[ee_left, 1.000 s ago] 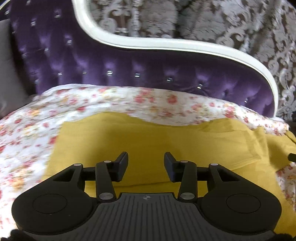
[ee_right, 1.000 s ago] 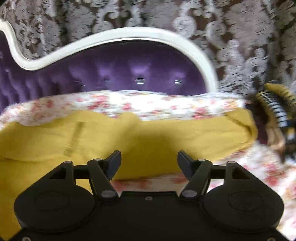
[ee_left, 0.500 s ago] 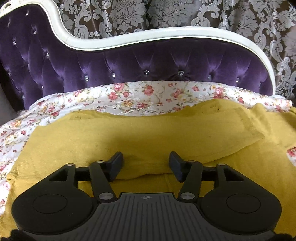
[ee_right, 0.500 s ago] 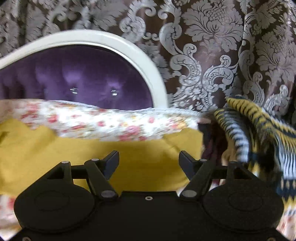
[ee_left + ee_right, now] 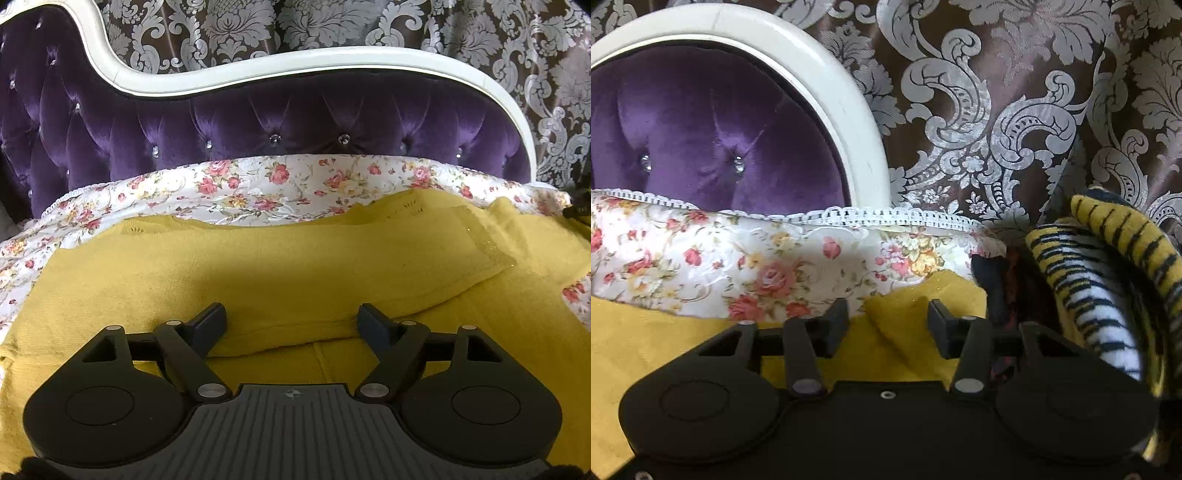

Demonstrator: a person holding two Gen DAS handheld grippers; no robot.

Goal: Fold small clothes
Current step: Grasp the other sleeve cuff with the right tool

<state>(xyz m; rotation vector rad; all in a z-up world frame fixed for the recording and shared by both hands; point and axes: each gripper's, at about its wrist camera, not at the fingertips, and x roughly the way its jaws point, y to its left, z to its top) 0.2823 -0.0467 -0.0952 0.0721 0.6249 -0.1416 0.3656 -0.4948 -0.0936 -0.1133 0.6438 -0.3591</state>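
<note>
A mustard-yellow knitted garment [image 5: 258, 273] lies spread across the floral bedspread [image 5: 258, 184], which covers the near side of a purple tufted headboard [image 5: 295, 114] with a white curved frame. One layer of the garment is folded over towards the right, its edge running diagonally. The left gripper [image 5: 291, 321] hovers low over the near middle of that fold with its jaws spread wide, having just been opening; cloth lies beneath them but neither pad presses on it. Farther right, the right gripper [image 5: 888, 325] sits at the garment's right end [image 5: 916, 299], its jaws part-way apart and just been closing, a ridge of yellow cloth between them, not yet pinched. Just right of it hangs a tiger-striped plush fabric [image 5: 1108, 280] before the damask curtain [image 5: 1015, 92].
</note>
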